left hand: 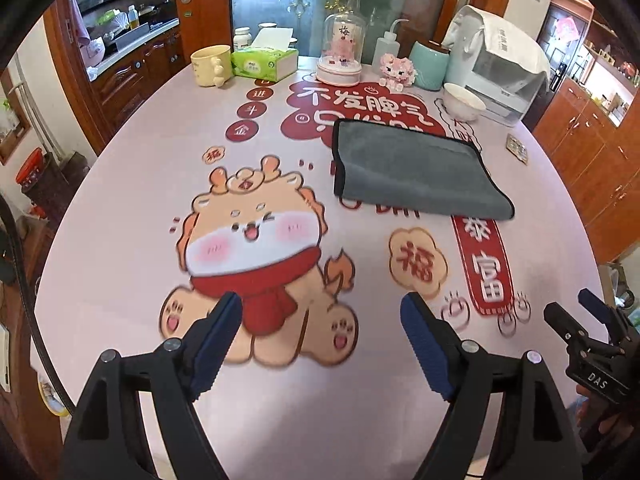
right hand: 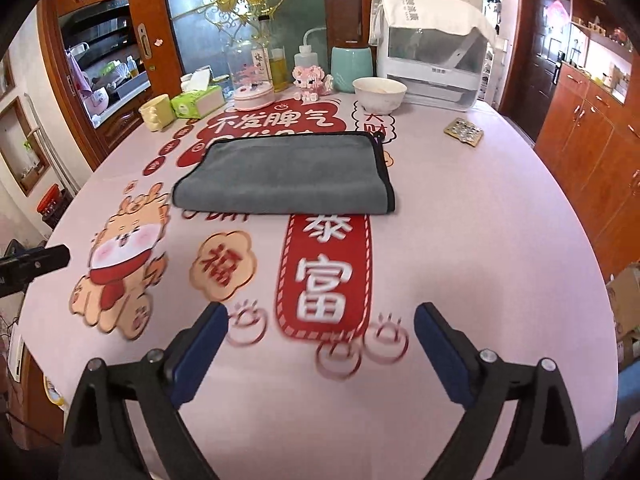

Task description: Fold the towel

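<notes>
L gripper [left hand: 322, 312] and R gripper [right hand: 320, 324] both jaws apart, nothing held. Grey towel [right hand: 288, 174] folded flat mid-table [right hand: 500, 240], well ahead of both. L view alone catches R gripper's side; R view shows blister pack [right hand: 463, 131] clearer.

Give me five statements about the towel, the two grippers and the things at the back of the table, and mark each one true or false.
1. The grey towel lies folded flat on the table. True.
2. The left gripper is clamped on the towel. False: it is open and holds nothing.
3. The right gripper is open, short of the towel. True.
4. The white bowl sits on top of the towel. False: it stands behind it, on the table.
5. The green tissue box stands beside the yellow mug. True.
</notes>
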The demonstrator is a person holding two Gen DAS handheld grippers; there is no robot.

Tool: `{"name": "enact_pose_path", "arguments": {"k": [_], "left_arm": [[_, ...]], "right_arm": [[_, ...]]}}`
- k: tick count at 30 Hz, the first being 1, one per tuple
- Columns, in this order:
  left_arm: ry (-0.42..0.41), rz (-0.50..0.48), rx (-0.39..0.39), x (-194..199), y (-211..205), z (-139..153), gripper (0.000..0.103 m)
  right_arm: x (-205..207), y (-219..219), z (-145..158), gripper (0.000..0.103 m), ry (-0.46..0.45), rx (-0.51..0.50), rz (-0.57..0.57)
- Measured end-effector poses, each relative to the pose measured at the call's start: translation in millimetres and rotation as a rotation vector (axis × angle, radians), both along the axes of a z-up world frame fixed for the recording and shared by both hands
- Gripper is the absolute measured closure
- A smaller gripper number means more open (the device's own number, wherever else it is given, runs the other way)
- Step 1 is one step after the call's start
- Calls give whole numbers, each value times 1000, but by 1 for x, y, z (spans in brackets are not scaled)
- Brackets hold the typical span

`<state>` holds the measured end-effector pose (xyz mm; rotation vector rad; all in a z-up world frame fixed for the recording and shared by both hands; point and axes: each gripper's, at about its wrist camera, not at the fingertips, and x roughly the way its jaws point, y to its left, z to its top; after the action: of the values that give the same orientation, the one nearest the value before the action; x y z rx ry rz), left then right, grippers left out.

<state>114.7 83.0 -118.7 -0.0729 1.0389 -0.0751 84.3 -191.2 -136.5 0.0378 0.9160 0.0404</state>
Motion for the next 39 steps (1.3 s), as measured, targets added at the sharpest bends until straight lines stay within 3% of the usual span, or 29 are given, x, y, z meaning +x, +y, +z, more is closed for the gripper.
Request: {"name": "enact_pose_path", "arguments": {"k": [4,8,17,26,39], "left_arm": [[-15,4,-33,-26,5,16,23],[-42,-9,-1,-47,2,36,17],[-95,-33,42,-81,-10,78,4],[-219,13,87,-105,-30,110,1],[-279,47,119,-117,-37,114,1]], "right_arm": [[-28,12,19,0,-36,-47,-3],[-53,20,45,0,-54,-48,-15],[-83,32,89,0,-26,75,-38],[-101,43,112,0,-38,94,-27],[-115,41,117,0,-94,62,-77]]}}
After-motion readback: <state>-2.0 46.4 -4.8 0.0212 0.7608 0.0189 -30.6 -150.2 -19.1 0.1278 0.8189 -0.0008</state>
